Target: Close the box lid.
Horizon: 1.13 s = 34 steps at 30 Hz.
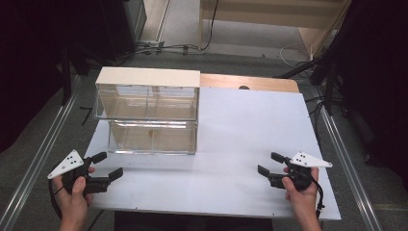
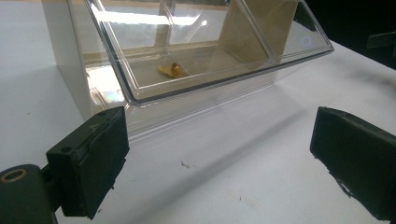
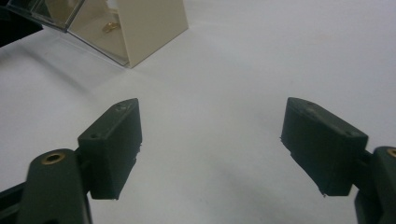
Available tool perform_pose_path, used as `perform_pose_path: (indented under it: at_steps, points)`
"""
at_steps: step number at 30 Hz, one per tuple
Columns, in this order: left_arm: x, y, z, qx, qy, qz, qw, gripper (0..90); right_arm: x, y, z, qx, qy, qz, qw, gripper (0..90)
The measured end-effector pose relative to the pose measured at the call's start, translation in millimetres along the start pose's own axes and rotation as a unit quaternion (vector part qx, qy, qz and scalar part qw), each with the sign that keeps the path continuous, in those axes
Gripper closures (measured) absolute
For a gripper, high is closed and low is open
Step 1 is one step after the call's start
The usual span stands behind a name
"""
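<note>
A clear two-tier drawer cabinet (image 1: 147, 110) with a cream top stands at the back left of the white table (image 1: 240, 134). Its lower drawer (image 2: 201, 70) is pulled out toward me and holds a small yellow-brown object (image 2: 173, 70), which also shows through the clear wall in the right gripper view (image 3: 109, 25). My left gripper (image 1: 111, 163) is open at the table's front left corner, just in front of the drawer, with nothing between its jaws (image 2: 219, 158). My right gripper (image 1: 266, 162) is open over the front right of the table, with bare tabletop between its jaws (image 3: 215, 144).
A wooden strip (image 1: 250, 83) runs along the table's far edge behind the white surface. Metal rails (image 1: 43, 149) flank the table on both sides. Cables (image 1: 163, 47) lie on the floor beyond, and dark stands (image 1: 332, 72) rise at the back right.
</note>
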State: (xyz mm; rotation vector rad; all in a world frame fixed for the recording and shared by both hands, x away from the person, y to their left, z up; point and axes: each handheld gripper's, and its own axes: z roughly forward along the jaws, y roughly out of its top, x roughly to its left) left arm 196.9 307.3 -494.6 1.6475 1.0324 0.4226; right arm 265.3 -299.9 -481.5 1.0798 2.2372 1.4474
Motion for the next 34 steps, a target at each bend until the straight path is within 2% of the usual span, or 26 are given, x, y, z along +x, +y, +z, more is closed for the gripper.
perform_pose_path:
  at_steps: [8, 13, 18, 20, 23, 28, 34]
  points:
    - [1.1, -1.6, 2.2, -0.002, -0.002, 0.006, 1.0000, 4.1, -10.7, -10.4, -16.6, 0.002, -0.018, 0.007, 0.9998, 13.1]
    - [2.2, -1.3, 2.4, -0.009, -0.005, 0.009, 0.9999, 3.6, -18.3, -17.4, -26.4, 0.006, -0.024, 0.019, 0.9995, 9.4]
    - [3.8, -1.3, 3.1, -0.008, -0.005, 0.010, 0.9999, 3.0, -26.5, -22.7, -37.7, -0.006, -0.035, 0.027, 0.9990, 6.7]
    - [4.4, -1.5, 3.2, -0.009, -0.006, 0.009, 0.9999, 2.6, -28.9, -23.6, -41.3, -0.012, -0.038, 0.031, 0.9987, 1.3]
    - [4.9, -1.7, 4.5, -0.005, -0.013, 0.011, 0.9998, 1.1, -33.9, -24.8, -44.6, -0.017, -0.020, 0.045, 0.9986, 0.0]
    - [5.5, -0.8, 7.1, -0.006, -0.015, 0.015, 0.9998, 0.0, -33.3, -26.4, -43.5, -0.006, -0.040, 0.034, 0.9986, 0.0]
    - [5.4, 0.9, 11.1, -0.006, -0.012, 0.019, 0.9997, 0.0, -31.9, -28.7, -40.7, 0.005, -0.046, 0.025, 0.9986, 0.0]
